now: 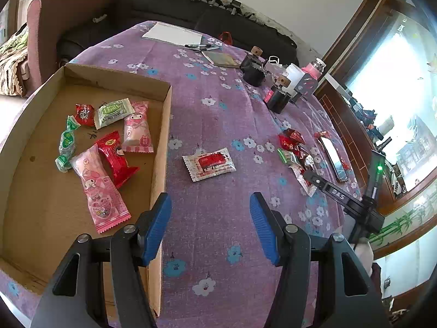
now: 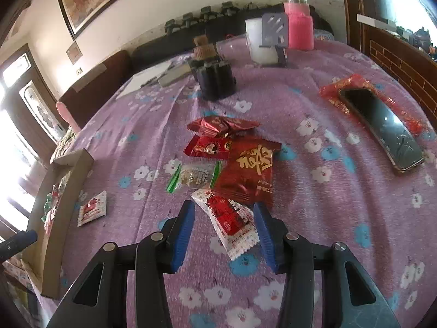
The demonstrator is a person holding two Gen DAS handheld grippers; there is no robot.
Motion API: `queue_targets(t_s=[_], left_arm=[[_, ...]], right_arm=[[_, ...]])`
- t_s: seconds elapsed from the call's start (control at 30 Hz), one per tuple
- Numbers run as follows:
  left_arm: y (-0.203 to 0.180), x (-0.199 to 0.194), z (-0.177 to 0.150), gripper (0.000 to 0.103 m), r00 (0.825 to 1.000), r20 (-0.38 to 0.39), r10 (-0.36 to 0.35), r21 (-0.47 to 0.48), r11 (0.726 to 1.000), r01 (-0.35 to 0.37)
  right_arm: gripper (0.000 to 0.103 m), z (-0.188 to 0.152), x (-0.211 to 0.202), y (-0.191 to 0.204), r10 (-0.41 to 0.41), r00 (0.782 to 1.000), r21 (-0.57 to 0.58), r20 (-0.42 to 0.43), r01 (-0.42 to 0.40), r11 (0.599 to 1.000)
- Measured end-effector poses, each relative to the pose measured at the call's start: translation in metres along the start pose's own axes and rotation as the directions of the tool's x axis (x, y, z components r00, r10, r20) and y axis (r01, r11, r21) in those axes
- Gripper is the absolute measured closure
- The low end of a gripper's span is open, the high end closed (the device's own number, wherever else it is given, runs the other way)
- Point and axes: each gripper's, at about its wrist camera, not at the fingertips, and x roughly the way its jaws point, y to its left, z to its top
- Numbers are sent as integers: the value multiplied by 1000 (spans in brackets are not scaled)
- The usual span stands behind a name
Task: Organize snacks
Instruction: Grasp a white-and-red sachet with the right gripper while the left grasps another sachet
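Note:
A cardboard box (image 1: 164,125) on the left holds several snack packets, among them two pink ones (image 1: 101,188), a red one (image 1: 116,158) and green ones. A white-and-red packet (image 1: 209,163) lies alone on the purple cloth beside the box; it also shows in the right wrist view (image 2: 92,208). My left gripper (image 1: 210,218) is open and empty above the cloth by the box wall. My right gripper (image 2: 224,227) is open, its jaws either side of a white-and-red packet (image 2: 228,221) lying on the cloth. Beyond it lie a dark red packet (image 2: 250,173), a green-edged packet (image 2: 195,176) and other red ones (image 2: 221,128).
A phone (image 2: 382,125) lies on a red wrapper at the right. Black holders (image 2: 217,80), a white cup (image 2: 259,41), a pink bottle (image 2: 297,19), paper and pens (image 1: 174,34) stand at the far side. The box wall (image 2: 65,196) is left of my right gripper.

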Motion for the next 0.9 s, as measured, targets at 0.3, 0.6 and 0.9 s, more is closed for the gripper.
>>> queue_targets(t_s=[0.3,0.6,0.9], left_arm=[[-34,27,19,45,997,-78,26,134,991,-16],[-62,110,54,45,962,-172,210,370,919,-134],[-62,140,37,39,933,-233,273,488,863,-130]], right_arm=[[61,-4,12,4,46,999,-20,-9,-46,999],[79,-12,7,0,118,993,-1,-20,-118,993],[79,-13,6,-3,138,990,5,-44,-137,990]])
